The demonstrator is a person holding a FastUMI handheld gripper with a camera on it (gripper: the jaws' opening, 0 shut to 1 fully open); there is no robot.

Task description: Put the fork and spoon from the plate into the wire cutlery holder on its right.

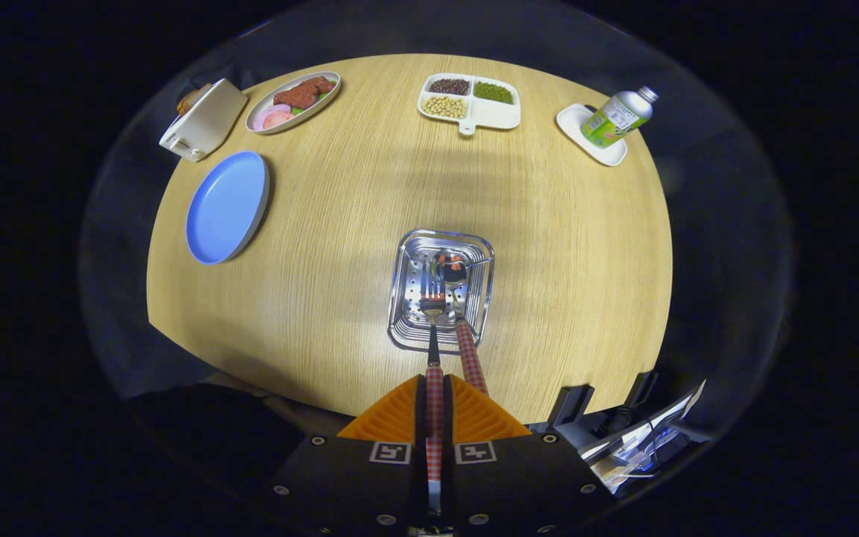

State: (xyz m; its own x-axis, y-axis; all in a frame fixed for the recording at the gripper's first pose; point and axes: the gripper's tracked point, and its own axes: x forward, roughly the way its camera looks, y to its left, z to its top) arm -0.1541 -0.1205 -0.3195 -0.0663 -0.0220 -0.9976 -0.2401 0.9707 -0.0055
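Staged dining setup inside a recording booth, not a lived-in home. A round wood-grain table (355, 224) is laid out like a meal scene: 1 oval dish of fake-looking food (294, 101), 1 divided tray of beans (470, 102), 1 blue plate (227, 206), 1 bottle (618, 116) on a small white dish, 1 wire cutlery holder (441, 298). Dark surroundings are seen all around the table. Equipment and cables (638, 432) are seen at the near table edge, suggesting a data-collection lab.
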